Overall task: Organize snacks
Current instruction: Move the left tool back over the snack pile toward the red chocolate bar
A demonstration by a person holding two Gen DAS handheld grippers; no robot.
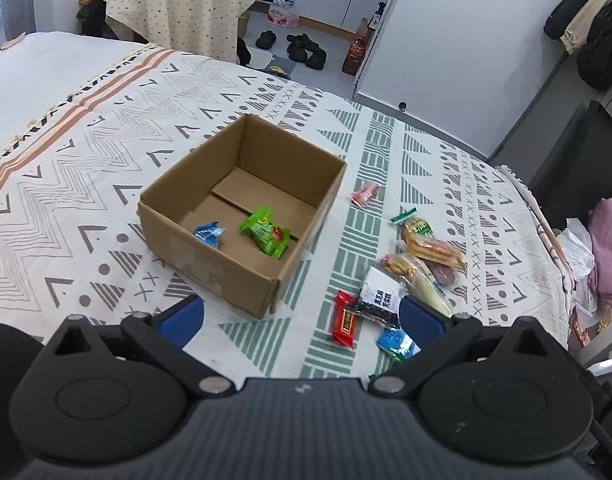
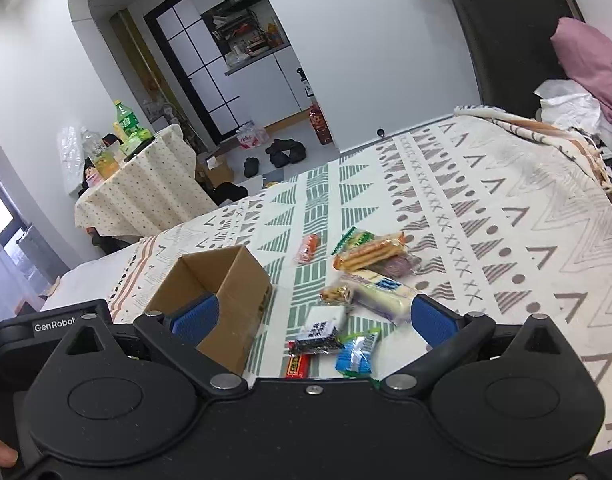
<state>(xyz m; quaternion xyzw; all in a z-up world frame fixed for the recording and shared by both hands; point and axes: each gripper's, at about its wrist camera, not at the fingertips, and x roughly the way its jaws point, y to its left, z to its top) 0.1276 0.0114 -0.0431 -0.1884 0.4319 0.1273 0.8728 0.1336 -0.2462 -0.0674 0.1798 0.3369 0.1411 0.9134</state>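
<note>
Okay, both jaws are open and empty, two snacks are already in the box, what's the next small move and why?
Probably lower the right gripper onto the blue packet, the loose snack nearest its open jaws. The cardboard box holds only a green packet and a small blue one, so the pile on the tablecloth remains.

Right wrist view: open brown cardboard box [image 2: 222, 280] has its near corner covered by the right gripper's left blue pad [image 2: 195, 317]; the box floor cannot be seen past its walls.

Flat red snack bar [image 2: 297, 366] is cut off below by the black gripper body; its label is too small to read.

Purple-brown wrapped snack [image 2: 402, 266] lies mostly under the long biscuit packet [image 2: 368, 255].

Left wrist view: crinkled blue-and-green sachet [image 1: 398, 343] is partly masked by the gripper frame. Print on the black-and-white packet [image 1: 380, 298] is blurred. Small orange-red wrapper [image 1: 364, 194] is too small to identify.
</note>
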